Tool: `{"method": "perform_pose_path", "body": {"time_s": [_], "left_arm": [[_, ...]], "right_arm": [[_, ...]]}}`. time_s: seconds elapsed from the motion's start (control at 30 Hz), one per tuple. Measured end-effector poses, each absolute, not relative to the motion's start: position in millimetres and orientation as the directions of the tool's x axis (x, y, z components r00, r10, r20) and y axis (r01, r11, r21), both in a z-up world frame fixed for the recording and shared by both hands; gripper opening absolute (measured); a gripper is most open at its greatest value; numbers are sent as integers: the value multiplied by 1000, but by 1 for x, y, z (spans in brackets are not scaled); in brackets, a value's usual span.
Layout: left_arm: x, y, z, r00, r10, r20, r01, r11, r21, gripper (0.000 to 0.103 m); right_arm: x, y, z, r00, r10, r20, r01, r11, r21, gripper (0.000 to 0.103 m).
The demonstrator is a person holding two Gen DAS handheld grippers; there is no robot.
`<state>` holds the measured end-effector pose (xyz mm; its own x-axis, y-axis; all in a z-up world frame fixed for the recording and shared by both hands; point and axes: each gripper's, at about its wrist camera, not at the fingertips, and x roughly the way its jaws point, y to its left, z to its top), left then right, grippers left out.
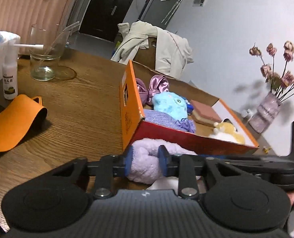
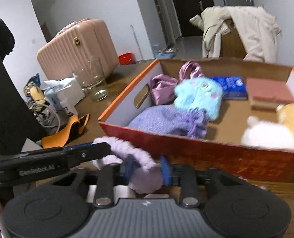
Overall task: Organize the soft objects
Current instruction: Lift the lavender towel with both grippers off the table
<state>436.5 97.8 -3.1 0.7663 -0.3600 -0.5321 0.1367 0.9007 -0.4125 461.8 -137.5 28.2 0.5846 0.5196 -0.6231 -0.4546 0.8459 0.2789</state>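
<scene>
Risk of a snag at the box wall

Left wrist view: the left gripper [image 1: 145, 161] is seen nearly closed, its blue pads pressed into a lilac plush [image 1: 145, 158] that lies just outside the near red wall of the orange box [image 1: 186, 138]. A pull apart or a slipped hold could be caused if the two hands are moved unevenly. A glass beaker [image 1: 45, 53] and a vase of dried flowers [image 1: 266, 111] are shown only here.

Right wrist view: the right gripper [image 2: 147, 170] is seen clamped shut on another part of the same lilac plush [image 2: 135, 158]. The plush could be caught on the wall if it is lifted too low. The box floor is shown better here: open cardboard between a blue plush [image 2: 198, 97] and a white and yellow plush [image 2: 272, 132].
</scene>
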Motion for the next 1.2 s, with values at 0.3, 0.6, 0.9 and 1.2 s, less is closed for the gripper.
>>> {"method": "perform_pose_path", "body": {"time_s": [0.3,0.6,0.9,1.2], "left_arm": [[373,82,61,852,-363,-377,223,904,-366,18],[242,39,34,822,-450,-348,306,866,-396,18],[165,23,-8,773,-473,-423,351,874,-335,37],[189,32,-7,736,-461,-495,207,850,-484,52]], "right_arm": [[388,-148,94,735,530,-423,-540,835,108,10],[250,-197,65,755,512,-410,-535,842,65,10],[167,-232,9,712,480,-513,-483,865,138,24],[174,-256,5,734,519,-439,-377,848,373,39]]}}
